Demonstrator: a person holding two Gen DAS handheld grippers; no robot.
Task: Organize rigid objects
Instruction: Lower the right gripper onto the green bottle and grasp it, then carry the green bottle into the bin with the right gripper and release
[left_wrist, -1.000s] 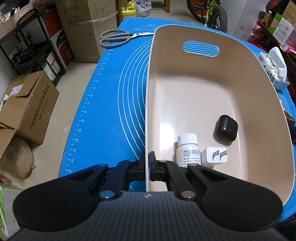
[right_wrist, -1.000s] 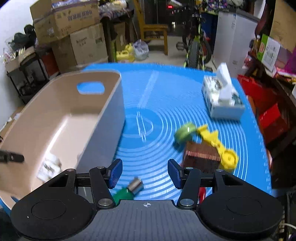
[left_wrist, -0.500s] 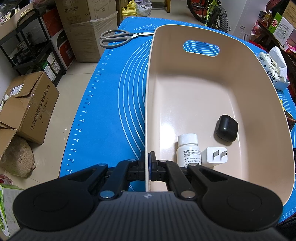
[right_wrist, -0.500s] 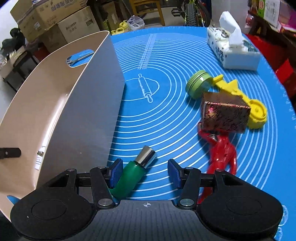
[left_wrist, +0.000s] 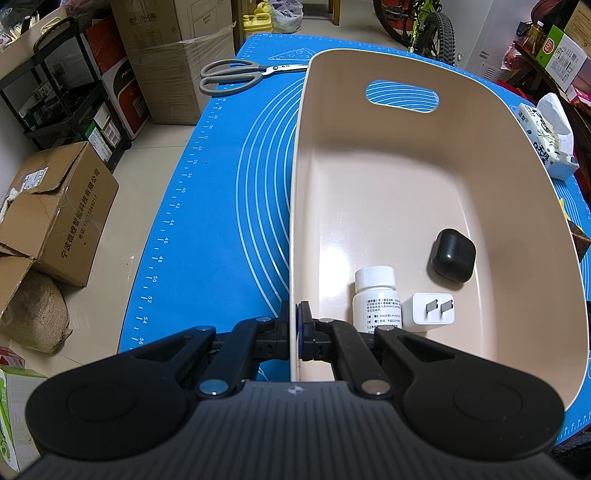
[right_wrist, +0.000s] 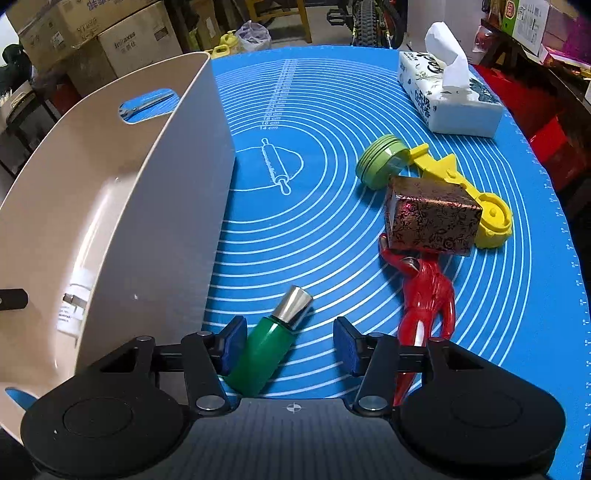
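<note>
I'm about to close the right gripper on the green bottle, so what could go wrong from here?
1. The green bottle with a silver cap lies off-centre in the open right gripper, against its left pad, so closing may roll or skew it instead of seating it.
2. The red plastic figure lies just outside the right jaw and could get nudged.
3. The left gripper is shut on the beige plastic bin's wall; pulling could shift the bin.

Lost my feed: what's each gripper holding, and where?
Left gripper clamps the beige bin by its near side wall rim. Right gripper holds nothing, open around the green bottle.
</note>
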